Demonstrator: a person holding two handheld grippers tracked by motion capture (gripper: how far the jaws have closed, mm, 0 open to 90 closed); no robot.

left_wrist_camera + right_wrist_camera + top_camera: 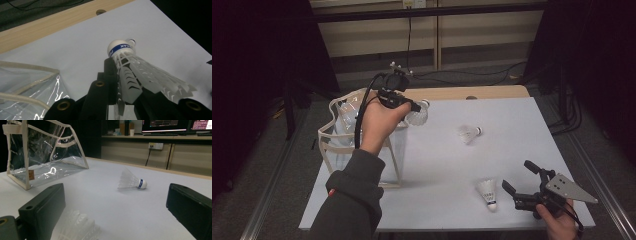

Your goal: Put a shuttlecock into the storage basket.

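Shuttlecock number one sits pinched between the black jaws of the left gripper, which are closed on its feather skirt just below the white cork with the blue band. Feathers are light and springy but crush easily, so a gentle hold low on the skirt near the cork, where the ribs are stiffest, looks the safer spot. The rounded cork would probably slip out of flat pads. In the high view this gripper hangs above the table's far left part, at about 11 o'clock, right beside the clear bag with cream trim, which stands open-topped. Over at 5 o'clock the right gripper rests with jaws spread wide and nothing between them, a second shuttlecock lying just beside it. A third lies on its side near the centre.
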